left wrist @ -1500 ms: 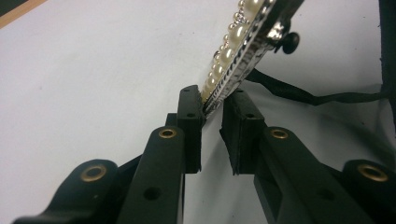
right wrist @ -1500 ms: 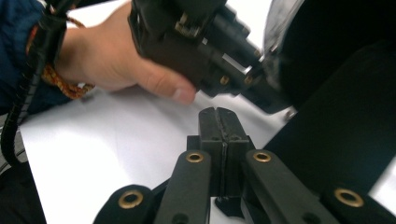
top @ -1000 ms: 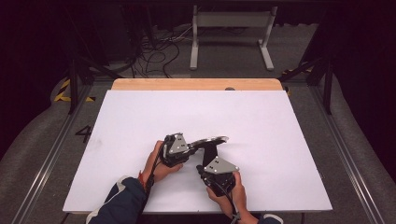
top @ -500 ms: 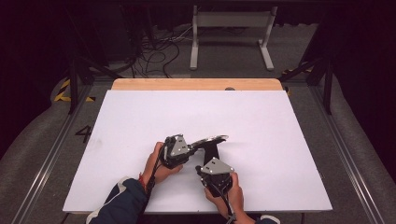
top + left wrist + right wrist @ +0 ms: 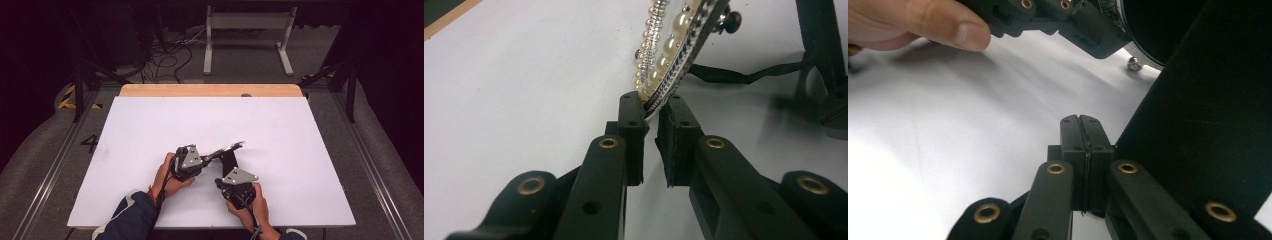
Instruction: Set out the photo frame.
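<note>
While I watch from the high view, both hands sit close together near the table's front edge, a little left of its middle. My left tongs (image 5: 212,156) are clamped on the rim of a pearl-and-rhinestone trimmed frame (image 5: 229,148), which looks like a small mirror or picture frame, though I cannot tell which. It is held tilted and lifted off the white table (image 5: 300,140), stretching from the tongs toward the right edge.

From the left gripper view, the left tongs (image 5: 651,107) pinch the frame's (image 5: 674,42) edge between their pads, with a row of pearls and a row of small sparkling stones running up and away from the grip. A thin black cord (image 5: 744,76) lies on the table under the frame, and a small dark knob (image 5: 732,20) sticks out near the frame's far end.

My right tongs (image 5: 227,167) point away from me, just under the frame and beside its black back stand (image 5: 229,161). In the right gripper view, the right tongs (image 5: 1081,120) are pressed fully together with nothing between them, and a broad black panel (image 5: 1198,115) stands just to their right, touching or nearly touching them. The left hand's thumb (image 5: 943,25) and the other tongs show across the top of that view.
</note>
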`<control>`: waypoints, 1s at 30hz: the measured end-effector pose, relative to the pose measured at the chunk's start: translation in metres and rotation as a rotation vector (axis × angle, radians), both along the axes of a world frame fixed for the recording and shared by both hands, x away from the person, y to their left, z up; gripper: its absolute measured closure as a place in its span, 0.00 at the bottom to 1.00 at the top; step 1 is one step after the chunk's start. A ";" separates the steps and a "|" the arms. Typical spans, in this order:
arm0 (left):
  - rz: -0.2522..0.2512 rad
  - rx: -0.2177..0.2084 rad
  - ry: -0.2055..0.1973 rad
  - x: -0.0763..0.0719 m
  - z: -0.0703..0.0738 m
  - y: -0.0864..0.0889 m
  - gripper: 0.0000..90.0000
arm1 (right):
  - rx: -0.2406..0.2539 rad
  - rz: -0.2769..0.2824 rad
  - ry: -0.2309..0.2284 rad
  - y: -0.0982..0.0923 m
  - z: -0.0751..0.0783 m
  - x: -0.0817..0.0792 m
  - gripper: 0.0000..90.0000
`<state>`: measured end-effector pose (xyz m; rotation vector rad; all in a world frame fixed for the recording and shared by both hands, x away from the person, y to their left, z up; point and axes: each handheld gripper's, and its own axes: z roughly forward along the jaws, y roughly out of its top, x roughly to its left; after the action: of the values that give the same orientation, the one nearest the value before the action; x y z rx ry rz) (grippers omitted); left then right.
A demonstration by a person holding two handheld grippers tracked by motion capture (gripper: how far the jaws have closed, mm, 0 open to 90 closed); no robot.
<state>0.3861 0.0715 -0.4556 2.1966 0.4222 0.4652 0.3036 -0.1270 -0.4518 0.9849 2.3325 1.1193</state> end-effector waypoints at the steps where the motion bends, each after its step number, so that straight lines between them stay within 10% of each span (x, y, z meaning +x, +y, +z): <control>1: 0.001 0.000 0.001 0.000 0.000 0.000 0.90 | -0.003 0.019 0.006 -0.002 -0.001 0.001 1.00; 12: -0.029 -0.020 0.017 -0.001 0.001 -0.003 0.89 | -0.005 0.040 0.025 -0.024 0.000 0.008 1.00; 20: 0.008 -0.088 -0.006 -0.007 0.009 -0.018 0.56 | -0.002 0.025 0.018 -0.025 -0.002 0.005 1.00; 30: -0.034 -0.197 -0.030 -0.009 0.027 -0.009 0.63 | 0.011 0.008 0.011 -0.029 0.000 0.001 1.00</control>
<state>0.3772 0.0623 -0.4285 2.0014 0.3962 0.4190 0.3045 -0.1562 -0.4515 0.9892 2.3432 1.1332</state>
